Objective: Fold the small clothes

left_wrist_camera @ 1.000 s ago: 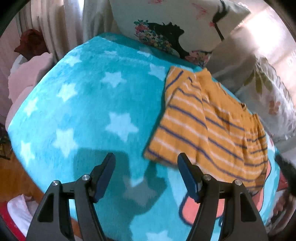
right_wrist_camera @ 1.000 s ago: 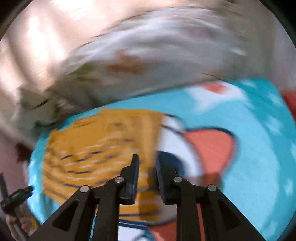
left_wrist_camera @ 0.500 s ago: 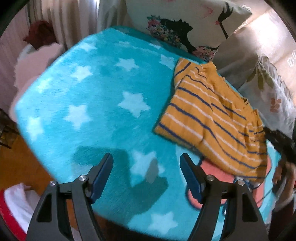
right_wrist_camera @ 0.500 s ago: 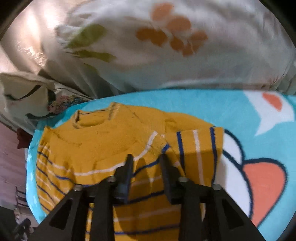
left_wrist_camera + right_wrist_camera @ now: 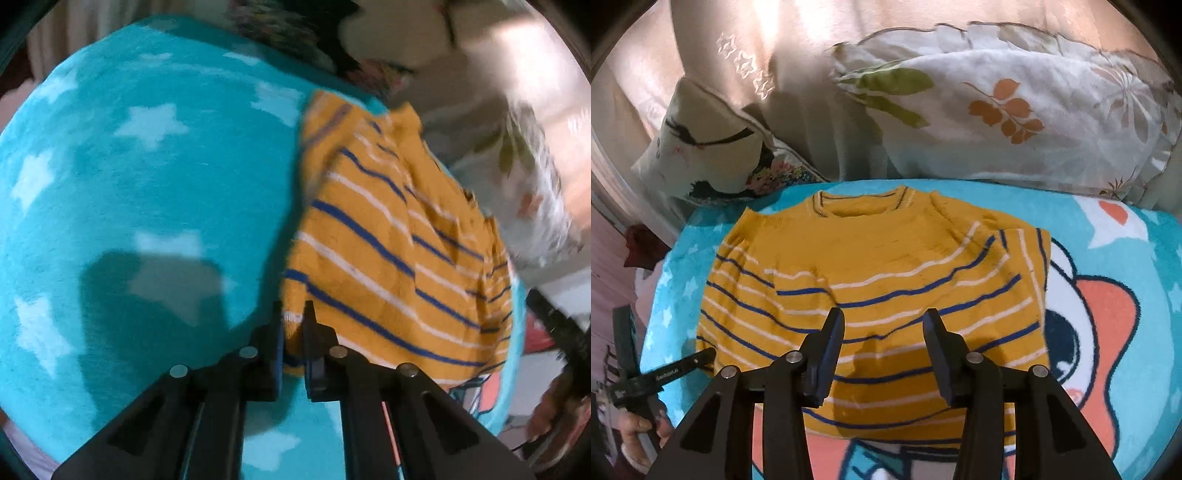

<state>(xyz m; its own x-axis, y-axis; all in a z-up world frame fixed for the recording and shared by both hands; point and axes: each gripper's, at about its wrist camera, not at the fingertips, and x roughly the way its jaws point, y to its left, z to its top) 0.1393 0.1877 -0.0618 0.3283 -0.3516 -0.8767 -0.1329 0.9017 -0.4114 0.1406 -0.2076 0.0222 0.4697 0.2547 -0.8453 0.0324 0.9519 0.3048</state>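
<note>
Setting: turquoise star-print fleece blanket (image 5: 147, 192) spread over what looks like a bed, with pillows at the far side.
Left wrist view, garment: small mustard sweater (image 5: 388, 240) with blue and white stripes lies on the right part of the blanket, partly blurred.
Left wrist view, tongs: left tongs (image 5: 293, 325) are pressed together on the sweater's near hem corner, a fold of knit caught between the two pads.
Right wrist view, backdrop: leaf-print pillow (image 5: 1015, 110) and a bird-print pillow (image 5: 713, 147) lean behind the blanket's cartoon figure (image 5: 1108, 317).
Right wrist view, garment: sweater (image 5: 879, 266) lies flat, neckline away from the camera, the right-hand sleeve already turned in over the body.
Right wrist view, tongs: right tongs (image 5: 884, 332) are spread wide above the lower middle of the sweater, holding nothing; the left tongs (image 5: 701, 356) show at the sweater's left hem corner.
Step in hand, judged: likely folding the left side inward.
How to do it well: keep the pinch shallow but through both layers, lift only slightly, carry the corner straight across parallel to the stripes, and let the free tongs press the body so it does not drag on the fleece.
</note>
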